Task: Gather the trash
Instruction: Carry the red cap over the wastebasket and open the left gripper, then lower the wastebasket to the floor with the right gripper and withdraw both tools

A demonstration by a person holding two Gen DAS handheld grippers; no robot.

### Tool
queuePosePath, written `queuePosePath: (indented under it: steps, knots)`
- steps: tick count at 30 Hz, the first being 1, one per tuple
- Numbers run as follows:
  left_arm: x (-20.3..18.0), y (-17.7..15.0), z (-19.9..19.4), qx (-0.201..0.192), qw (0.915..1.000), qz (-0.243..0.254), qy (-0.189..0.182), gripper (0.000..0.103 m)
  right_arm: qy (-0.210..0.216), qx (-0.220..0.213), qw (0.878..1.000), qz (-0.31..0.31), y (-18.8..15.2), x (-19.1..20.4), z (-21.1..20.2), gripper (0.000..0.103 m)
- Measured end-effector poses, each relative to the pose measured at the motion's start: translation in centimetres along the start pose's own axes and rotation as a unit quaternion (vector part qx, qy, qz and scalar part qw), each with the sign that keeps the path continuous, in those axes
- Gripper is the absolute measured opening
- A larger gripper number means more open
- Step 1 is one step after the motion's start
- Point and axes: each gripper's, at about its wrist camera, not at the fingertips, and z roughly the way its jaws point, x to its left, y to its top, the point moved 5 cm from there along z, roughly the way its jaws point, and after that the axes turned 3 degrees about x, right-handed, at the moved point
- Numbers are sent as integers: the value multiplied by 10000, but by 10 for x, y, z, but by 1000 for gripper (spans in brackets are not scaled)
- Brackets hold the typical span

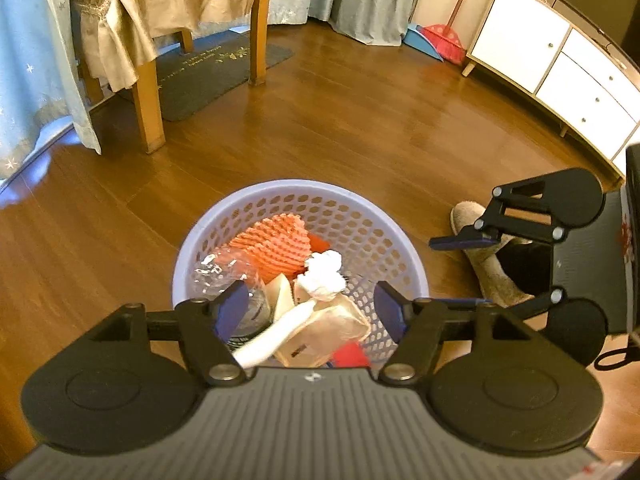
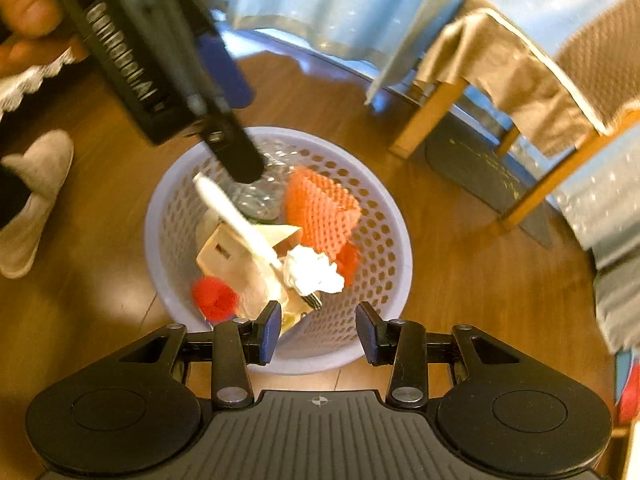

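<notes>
Item: lilac perforated plastic basket [image 1: 396, 240], frame centre, holding white paper wad [image 1: 325, 276] and orange foam netting [image 1: 276, 246]. My left gripper [image 1: 308, 310] and right gripper [image 2: 316, 330]: fingers parted, empty

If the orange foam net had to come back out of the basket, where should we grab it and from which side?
Grip the orange foam net at its raised top edge, coming straight down from above. It stands propped against the basket wall, above the other trash, and its soft mesh should pinch easily. The side walls block any lateral approach.

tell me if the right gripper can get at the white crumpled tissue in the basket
Probably yes: the right gripper is open and empty above the basket's near rim, the tissue lies uncovered on top, and the left gripper hangs over the far side.
</notes>
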Motion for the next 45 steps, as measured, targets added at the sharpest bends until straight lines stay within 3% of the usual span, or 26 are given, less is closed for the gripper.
queuePosePath:
  steps: [15,21,23,28,35,40,45]
  knots:
    - [34,-20,-14,93,9959,-534,721,68,526,41,9919,1154,7,-15,-9,38]
    - [34,-26,-37,-31,9934,-655,945,87,579,13,9803,1890,6,-29,-29,38]
    - [32,-33,-48,-106,9906,-878,1043,95,591,32,9730,2231,2,-33,-39,38]
    - [17,-53,-75,-183,9820,-1452,1191,102,660,-6,9535,2940,-6,-33,-69,45]
    - [-17,-78,-121,-381,9673,-2055,1436,102,607,-153,9456,3193,-14,-13,-111,68]
    - [-39,-94,-150,-474,9539,-2444,1677,102,503,-178,9387,3406,-26,1,-142,71]
    - [-56,-100,-171,-459,9481,-2564,1823,102,435,-41,9404,3374,-31,9,-171,71]
